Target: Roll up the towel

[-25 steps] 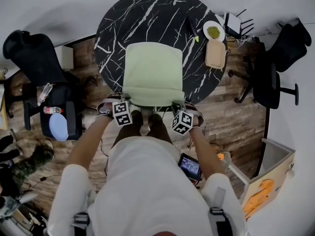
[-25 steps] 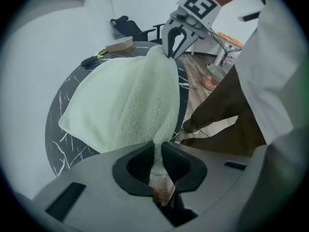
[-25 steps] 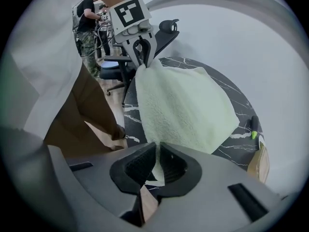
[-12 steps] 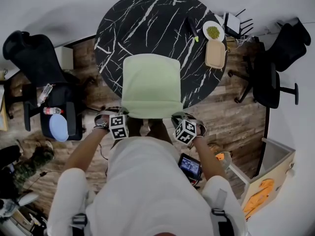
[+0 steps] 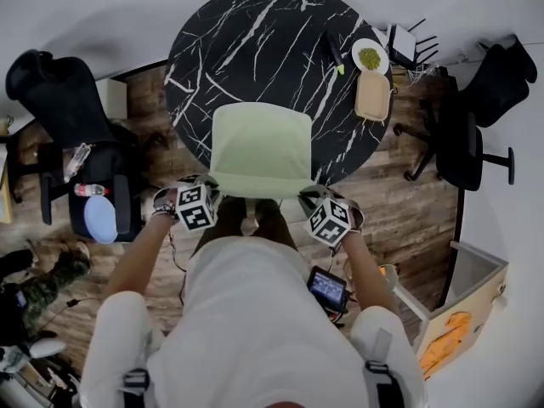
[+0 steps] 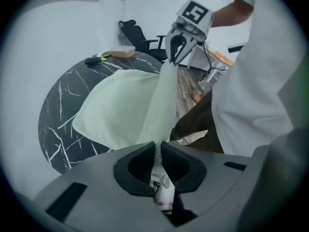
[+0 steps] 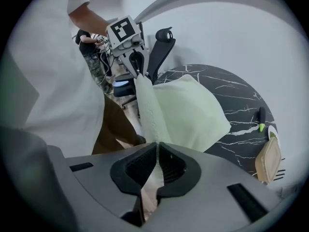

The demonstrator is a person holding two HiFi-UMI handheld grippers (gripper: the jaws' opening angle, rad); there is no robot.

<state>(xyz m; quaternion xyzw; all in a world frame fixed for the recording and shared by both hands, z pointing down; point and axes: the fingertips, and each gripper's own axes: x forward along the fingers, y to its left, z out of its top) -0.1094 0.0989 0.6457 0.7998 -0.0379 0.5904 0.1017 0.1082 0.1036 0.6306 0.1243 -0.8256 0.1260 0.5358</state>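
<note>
A pale green towel point(image 5: 259, 147) lies on the near part of the round black marble table point(image 5: 255, 32). Its near edge is lifted off the table and stretched between my two grippers. My left gripper point(image 5: 211, 194) is shut on the near left corner, and the cloth runs into its jaws point(image 6: 157, 151). My right gripper point(image 5: 308, 197) is shut on the near right corner point(image 7: 157, 146). Both pairs of jaws have just been closing with towel between them. In each gripper view the other gripper point(image 6: 176, 50) point(image 7: 137, 66) shows at the far end of the taut edge.
At the table's far right are a plate of green bits point(image 5: 369, 55), a beige tray point(image 5: 372, 94) and a dark marker with a green tip point(image 5: 333, 51). Black office chairs point(image 5: 59, 100) point(image 5: 476, 134) stand on both sides. A box point(image 5: 450, 330) stands on the wooden floor.
Both grippers have come up and back toward the person, spreading slightly apart. The towel's near edge rose with them and the whole towel slid nearer on the table.
</note>
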